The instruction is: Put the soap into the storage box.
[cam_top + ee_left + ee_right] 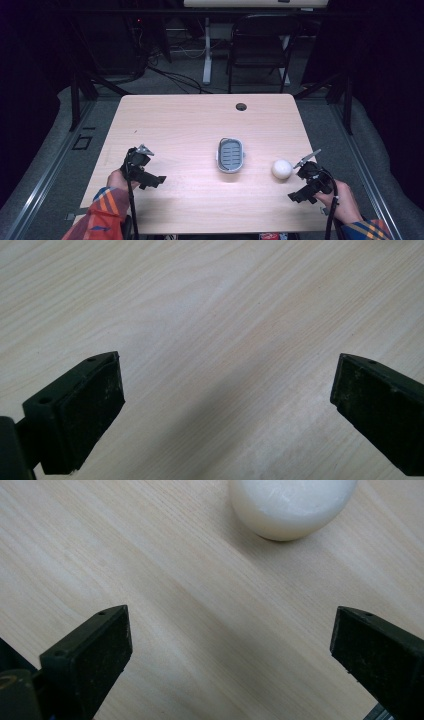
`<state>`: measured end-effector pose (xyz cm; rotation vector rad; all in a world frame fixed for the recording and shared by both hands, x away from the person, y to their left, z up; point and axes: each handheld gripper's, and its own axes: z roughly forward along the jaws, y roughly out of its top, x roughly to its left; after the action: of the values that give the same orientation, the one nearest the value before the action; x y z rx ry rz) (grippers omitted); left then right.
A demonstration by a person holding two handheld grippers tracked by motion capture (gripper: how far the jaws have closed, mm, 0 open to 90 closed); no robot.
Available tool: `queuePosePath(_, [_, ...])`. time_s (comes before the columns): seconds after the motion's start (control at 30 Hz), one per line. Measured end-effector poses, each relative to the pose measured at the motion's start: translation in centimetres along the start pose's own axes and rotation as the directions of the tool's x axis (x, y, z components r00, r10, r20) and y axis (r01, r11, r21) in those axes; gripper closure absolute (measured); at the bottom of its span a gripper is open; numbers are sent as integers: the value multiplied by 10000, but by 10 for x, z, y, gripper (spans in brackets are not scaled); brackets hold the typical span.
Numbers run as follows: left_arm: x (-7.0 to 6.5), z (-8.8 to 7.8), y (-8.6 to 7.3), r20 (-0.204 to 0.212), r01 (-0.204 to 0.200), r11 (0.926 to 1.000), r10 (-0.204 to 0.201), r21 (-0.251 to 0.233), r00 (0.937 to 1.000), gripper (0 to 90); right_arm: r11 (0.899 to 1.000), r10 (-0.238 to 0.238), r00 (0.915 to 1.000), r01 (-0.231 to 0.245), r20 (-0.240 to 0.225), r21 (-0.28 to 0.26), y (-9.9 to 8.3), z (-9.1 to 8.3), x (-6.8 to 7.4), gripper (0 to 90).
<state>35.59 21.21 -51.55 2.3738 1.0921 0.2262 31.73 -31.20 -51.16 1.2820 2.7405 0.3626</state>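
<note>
Right tool [299, 172] released, jaws wide apart with nothing between them, bare desk [190, 125] under them. White ball [281, 169] sits just beyond the jaws, at 12 o'clock in the right gripper view [292, 505], near but not touching. On the desk it's at about 4 o'clock from centre, right tool just beside it. Grey soap dish [230, 155] near desk centre, at 9 o'clock from the ball, apart from it. Left tool [145, 165] also released, jaws spread over bare wood at about 8 o'clock, well apart from dish and ball.
</note>
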Motion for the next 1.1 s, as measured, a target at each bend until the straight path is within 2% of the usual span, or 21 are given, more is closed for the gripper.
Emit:
queuePosePath(0.03, [0, 1, 0, -12, 6, 10000, -6, 12, 10000, 7, 9996, 105, 9999, -105, 20, -250, -1, 2, 1, 29])
queuePosePath(0.07, [0, 1, 0, -27, 15, 10000, -15, 10, 10000, 7, 10000, 7, 10000, -7, 39, -17, 0, 1, 1, 29])
queuePosePath(0.1, [0, 1, 0, -29, 7, 10000, -7, 16, 10000, 7, 9999, 104, 9999, -105, -71, -69, -1, 1, 2, 29])
queuePosePath(0.23, [0, 0, -1, -65, 24, 10000, -24, -5, 10000, 8, 9995, 58, 10000, -58, 8, -317, -1, 3, 3, 30])
queuePosePath(0.33, [0, 0, -1, -101, 54, 10000, -54, -9, 9999, 8, 9999, -67, 10000, 66, -61, -97, 2, 3, 2, 30])
queuePosePath(0.4, [0, 1, 0, -70, -11, 10000, 11, 24, 10000, 8, 9995, 80, 9999, -83, -91, -297, 2, 6, 2, 30])
queuePosePath(0.43, [0, 2, 0, -56, -36, 10000, 36, 52, 10000, 8, 9999, -13, 10000, 12, -87, -113, 4, 5, 1, 30])
queuePosePath(0.5, [0, 2, 0, -47, -56, 10000, 56, 67, 10000, 9, 9999, -47, 9997, 44, -229, -134, 5, 6, 1, 30])
queuePosePath(0.6, [0, 1, 0, -47, -13, 10000, 13, 67, 10000, 9, 9999, -99, 9997, 98, -205, -64, 7, 7, 1, 30])
queuePosePath(0.77, [0, 2, 0, -18, -18, 9999, 18, 132, 10000, 14, 9998, -52, 9987, 41, -510, -216, 13, 10, -2, 0])
queuePosePath(0.8, [0, 2, 0, 0, -34, 9999, 34, 155, 10000, 15, 9984, 152, 9982, -184, -582, -544, 13, 12, -1, 0])
queuePosePath(0.87, [0, 2, 0, -5, -31, 9999, 31, 136, 10000, 15, 9994, -89, 9979, 67, -634, -343, 16, 10, -4, 0])
queuePosePath(0.93, [1, 2, 0, -16, -20, 9999, 21, 147, 10000, 16, 9979, 104, 9966, -155, -823, -625, 17, 11, -5, 0])
queuePosePath(1.03, [0, 2, 0, -34, -22, 9999, 22, 130, 10000, 16, 9972, 81, 9976, -131, -685, -731, 19, 10, -7, 0])
queuePosePath(1.1, [0, 2, 0, -6, -34, 9999, 34, 146, 10000, 16, 9970, -3, 9969, -58, -784, -774, 20, 10, -8, 0])
